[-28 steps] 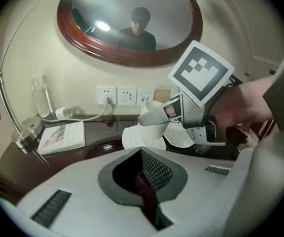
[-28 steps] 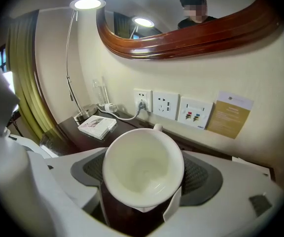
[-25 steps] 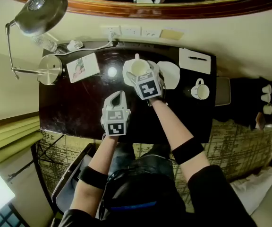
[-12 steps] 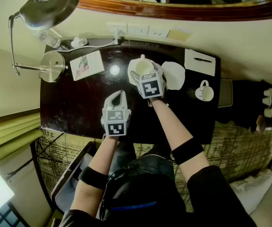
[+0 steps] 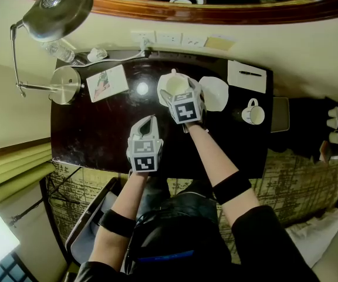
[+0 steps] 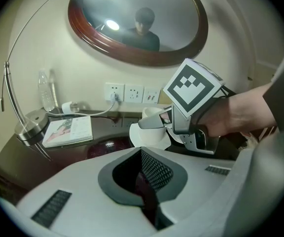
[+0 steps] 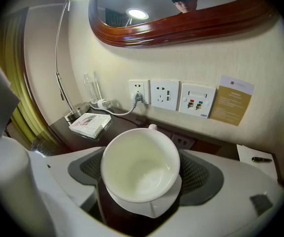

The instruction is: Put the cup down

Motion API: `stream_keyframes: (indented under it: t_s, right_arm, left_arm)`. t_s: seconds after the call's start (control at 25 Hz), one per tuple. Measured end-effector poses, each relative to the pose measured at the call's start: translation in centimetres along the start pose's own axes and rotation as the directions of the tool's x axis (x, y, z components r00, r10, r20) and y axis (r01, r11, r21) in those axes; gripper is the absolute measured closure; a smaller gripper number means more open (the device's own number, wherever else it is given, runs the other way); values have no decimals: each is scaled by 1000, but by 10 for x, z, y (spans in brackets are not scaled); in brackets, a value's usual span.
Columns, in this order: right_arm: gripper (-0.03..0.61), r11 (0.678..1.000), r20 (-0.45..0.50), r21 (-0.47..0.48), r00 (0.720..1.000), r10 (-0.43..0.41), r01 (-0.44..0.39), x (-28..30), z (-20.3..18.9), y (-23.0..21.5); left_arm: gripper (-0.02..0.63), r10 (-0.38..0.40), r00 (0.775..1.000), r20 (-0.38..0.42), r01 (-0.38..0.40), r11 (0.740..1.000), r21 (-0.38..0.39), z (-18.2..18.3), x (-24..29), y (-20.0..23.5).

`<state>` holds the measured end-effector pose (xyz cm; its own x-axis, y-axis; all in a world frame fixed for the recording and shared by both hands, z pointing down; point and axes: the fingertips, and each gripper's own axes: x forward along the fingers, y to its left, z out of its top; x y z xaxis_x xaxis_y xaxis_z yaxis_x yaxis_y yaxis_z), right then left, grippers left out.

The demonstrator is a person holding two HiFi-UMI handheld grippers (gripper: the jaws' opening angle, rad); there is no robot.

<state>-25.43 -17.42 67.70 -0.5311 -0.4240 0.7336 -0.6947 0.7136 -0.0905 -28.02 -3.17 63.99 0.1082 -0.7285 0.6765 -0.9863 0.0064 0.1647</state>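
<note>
As both forearms reach forward, right gripper (image 5: 178,90) jaws just widened round the teacup (image 7: 139,164); left gripper (image 5: 147,123) jaws closed, empty.

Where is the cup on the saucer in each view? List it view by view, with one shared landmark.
Head view: cup upper centre.
Left gripper view: centre, partly hidden.
Right gripper view: lower centre, filling the foreground.
Shared landmark: booklet, left of it in all three.

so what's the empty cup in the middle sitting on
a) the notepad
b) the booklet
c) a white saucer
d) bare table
C: the cup stands on a white saucer, whose rim shows just under its base.
</note>
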Motion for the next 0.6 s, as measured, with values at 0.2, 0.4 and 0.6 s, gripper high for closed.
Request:
stream_keyframes:
  t_s: [0.2,0.4,0.6]
  right_arm:
    - [84,1000,23,-10,1000,4,-4,-12,4,-2]
    - [84,1000,45,-6,999,13,-13,-41,8,-3]
    - [141,998,49,-16,997,64,-63,-82,-3,-1]
  left_arm:
    - [612,7,1000,6,-7,1000,-2,1,-7,-3]
    - [612,13,1000,14,-13,1000,3,5,-18,-11]
    - [612,19,999,26,-19,1000,5,11,-32,-25]
